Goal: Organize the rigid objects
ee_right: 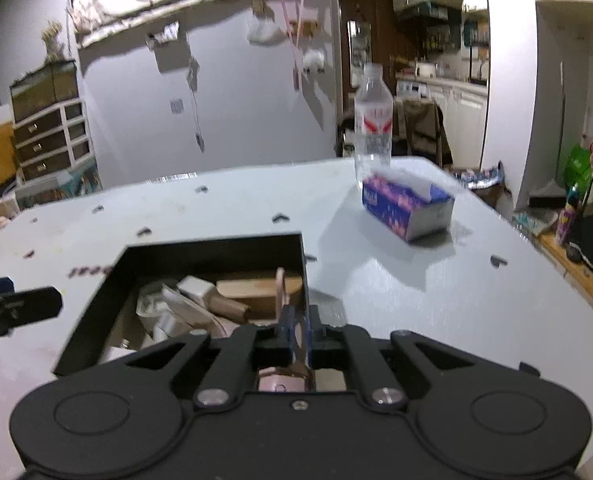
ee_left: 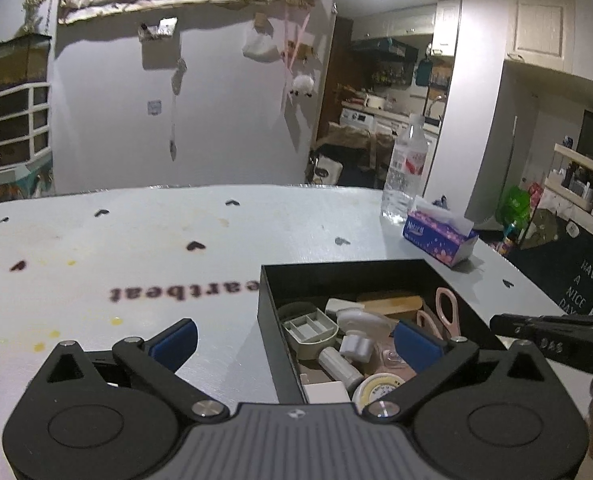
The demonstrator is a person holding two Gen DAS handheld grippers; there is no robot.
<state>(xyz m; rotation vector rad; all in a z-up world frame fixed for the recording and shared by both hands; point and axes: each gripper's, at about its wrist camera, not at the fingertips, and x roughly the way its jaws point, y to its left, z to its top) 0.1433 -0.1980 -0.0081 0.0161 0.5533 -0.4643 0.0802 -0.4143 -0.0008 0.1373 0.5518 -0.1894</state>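
A black open box (ee_left: 272,320) sits on the pale table (ee_left: 136,240), filled with small rigid items. In it lie pink scissors (ee_left: 446,308) along the right wall, a grey compartment tray (ee_left: 310,328), a white cylinder (ee_left: 338,364), a round tin (ee_left: 380,390) and a wooden block (ee_left: 392,302). My left gripper (ee_left: 294,340) is wide open above the box's left wall with nothing gripped. My right gripper (ee_right: 300,320) hovers at the box's right wall (ee_right: 304,264), its jaws almost together. The scissors (ee_right: 280,284) stand just ahead of the fingers.
A purple tissue box (ee_right: 408,208) and a clear water bottle (ee_right: 372,128) stand at the table's far right. The table's right edge drops off beyond them. One finger (ee_right: 20,306) of the left gripper shows at the left of the right wrist view.
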